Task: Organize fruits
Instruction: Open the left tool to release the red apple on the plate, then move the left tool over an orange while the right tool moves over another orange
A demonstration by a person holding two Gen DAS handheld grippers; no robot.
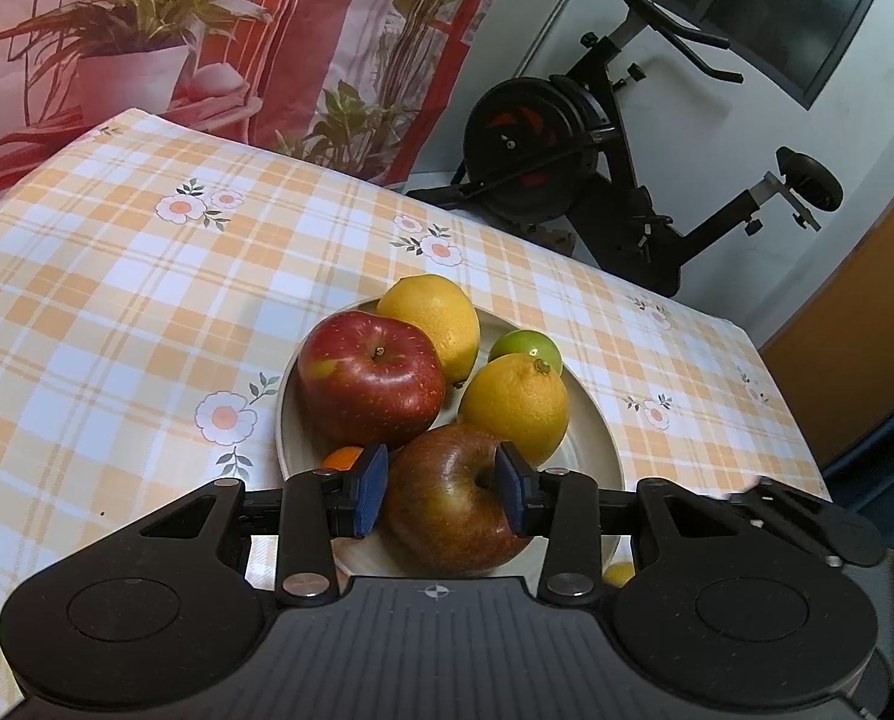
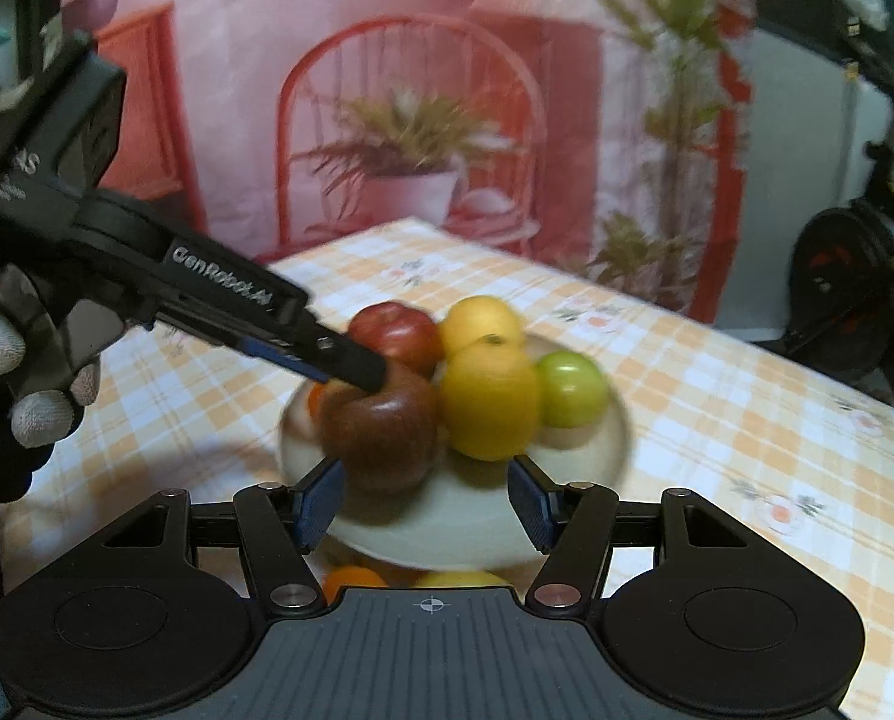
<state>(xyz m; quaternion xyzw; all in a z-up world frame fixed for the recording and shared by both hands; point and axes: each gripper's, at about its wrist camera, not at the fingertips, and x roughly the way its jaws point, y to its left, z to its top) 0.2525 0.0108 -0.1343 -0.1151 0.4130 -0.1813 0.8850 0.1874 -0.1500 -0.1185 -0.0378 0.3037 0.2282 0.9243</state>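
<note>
A cream plate (image 1: pixel 597 438) on the checked tablecloth holds a red apple (image 1: pixel 372 378), two lemons (image 1: pixel 435 318) (image 1: pixel 516 405), a green lime (image 1: pixel 528 348) and a darker brownish apple (image 1: pixel 441 534) at the near edge. My left gripper (image 1: pixel 441 492) is shut on the brownish apple, with its blue pads pressing both sides while the fruit rests on the plate. A small orange (image 1: pixel 342 456) peeks out behind the left pad. In the blurred right wrist view, my right gripper (image 2: pixel 426 504) hangs open before the plate (image 2: pixel 465 534), holding nothing. The left gripper (image 2: pixel 351 369) reaches in from the left.
An orange (image 2: pixel 351 579) and a yellow fruit (image 2: pixel 459 579) lie on the cloth in front of the plate, under the right gripper. A gloved hand (image 2: pixel 3 348) holds the left tool. An exercise bike (image 1: pixel 567 168) stands beyond the table's far right edge, next to a printed backdrop.
</note>
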